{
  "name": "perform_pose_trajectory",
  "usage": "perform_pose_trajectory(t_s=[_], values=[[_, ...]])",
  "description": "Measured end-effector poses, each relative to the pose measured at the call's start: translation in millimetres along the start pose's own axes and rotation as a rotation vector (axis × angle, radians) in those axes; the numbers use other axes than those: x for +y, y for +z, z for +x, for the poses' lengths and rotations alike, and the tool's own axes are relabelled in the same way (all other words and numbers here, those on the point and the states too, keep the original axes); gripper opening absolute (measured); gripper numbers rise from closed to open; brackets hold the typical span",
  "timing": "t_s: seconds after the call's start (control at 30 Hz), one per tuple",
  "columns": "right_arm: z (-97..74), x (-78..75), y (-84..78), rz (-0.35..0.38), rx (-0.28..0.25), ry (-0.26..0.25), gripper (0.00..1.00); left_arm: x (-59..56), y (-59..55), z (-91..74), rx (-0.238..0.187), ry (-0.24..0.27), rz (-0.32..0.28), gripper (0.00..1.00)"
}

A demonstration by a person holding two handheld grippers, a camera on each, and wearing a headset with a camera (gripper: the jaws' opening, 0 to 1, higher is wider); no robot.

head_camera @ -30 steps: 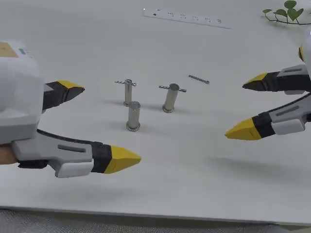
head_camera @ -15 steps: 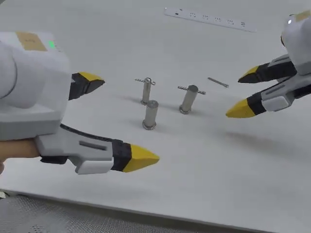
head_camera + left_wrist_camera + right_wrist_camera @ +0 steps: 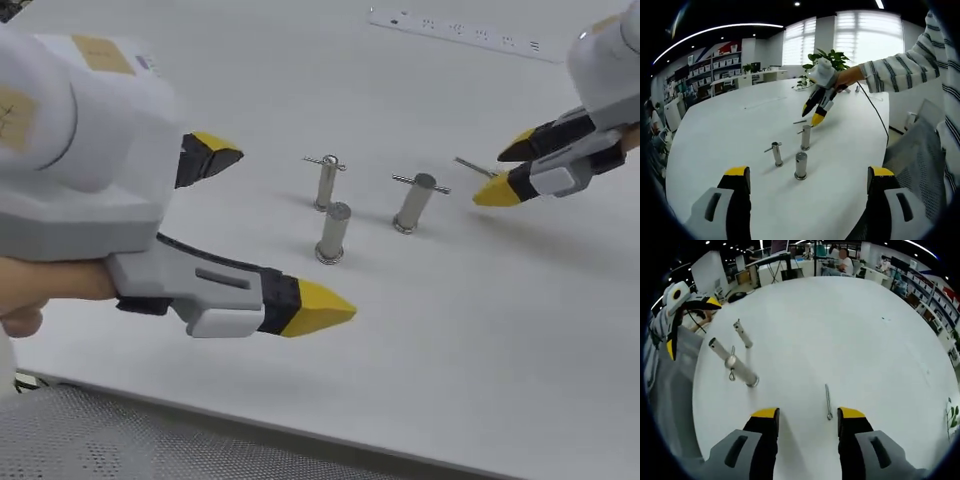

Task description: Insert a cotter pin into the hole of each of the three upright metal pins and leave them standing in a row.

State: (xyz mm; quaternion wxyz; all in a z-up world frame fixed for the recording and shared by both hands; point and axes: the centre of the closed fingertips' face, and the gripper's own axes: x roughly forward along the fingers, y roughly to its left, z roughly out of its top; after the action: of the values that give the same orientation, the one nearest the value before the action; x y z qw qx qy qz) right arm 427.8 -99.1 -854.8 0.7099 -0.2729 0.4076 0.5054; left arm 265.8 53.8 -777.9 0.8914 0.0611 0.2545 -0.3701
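Three upright metal pins stand mid-table. The far-left pin (image 3: 327,183) and the right pin (image 3: 415,205) each carry a cotter pin through the top. The near pin (image 3: 333,232) has none. A loose cotter pin (image 3: 470,166) lies flat just left of my right gripper (image 3: 500,172), which is open and hovers low beside it. In the right gripper view the loose cotter pin (image 3: 828,401) lies just ahead of the gap of the right gripper (image 3: 808,414). My left gripper (image 3: 270,232) is open wide, left of the pins; in its own view the bare pin (image 3: 800,165) stands just ahead of the left gripper (image 3: 809,181).
A white power strip (image 3: 455,30) lies at the table's far edge. The near table edge (image 3: 300,425) runs below the left gripper. A potted plant (image 3: 830,57) stands at the far end of the table, behind the person's striped sleeve (image 3: 900,70).
My right gripper has come in and down toward the loose cotter pin, with its jaws closer together. The left gripper has risen nearer the camera. The view has shifted left.
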Motion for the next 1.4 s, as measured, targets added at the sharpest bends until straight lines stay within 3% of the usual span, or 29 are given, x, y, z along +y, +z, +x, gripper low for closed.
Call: perform_pose_trajectory(t_s=[0.33, 0.47, 0.8, 0.87, 1.07, 1.2, 1.33, 1.4], values=[[7.6, -6.0, 2.0, -0.008, 0.037, 0.008, 0.40, 7.5, -4.7, -2.2, 0.017, 0.029, -0.021, 0.96], [9.3, -0.7, -0.5, -0.018, 0.066, 0.032, 0.28, 11.4, -3.8, -4.6, 0.014, 0.039, -0.013, 0.92], [7.1, -2.9, 2.1, -0.057, 0.112, -0.013, 0.15, 14.2, -12.7, -4.5, 0.038, 0.033, -0.023, 0.92], [7.6, 0.0, 1.6, -0.117, 0.127, 0.001, 0.11, 15.6, -14.7, -5.6, 0.044, 0.037, -0.019, 0.92], [12.1, -7.9, 3.6, -0.113, 0.152, -0.027, 0.05, 19.1, -16.3, -5.8, 0.040, 0.034, -0.036, 0.92], [12.4, -10.3, 2.9, -0.123, 0.149, -0.039, 0.05, 21.7, -20.1, -5.4, 0.051, 0.046, -0.043, 0.93], [11.1, -11.2, 1.7, -0.108, 0.109, -0.066, 0.04, 23.7, -25.0, -5.2, 0.057, 0.054, -0.061, 0.92], [11.1, -13.0, 2.2, -0.060, 0.086, -0.077, 0.04, 23.9, -27.2, -5.6, 0.063, 0.056, -0.064, 0.92]])
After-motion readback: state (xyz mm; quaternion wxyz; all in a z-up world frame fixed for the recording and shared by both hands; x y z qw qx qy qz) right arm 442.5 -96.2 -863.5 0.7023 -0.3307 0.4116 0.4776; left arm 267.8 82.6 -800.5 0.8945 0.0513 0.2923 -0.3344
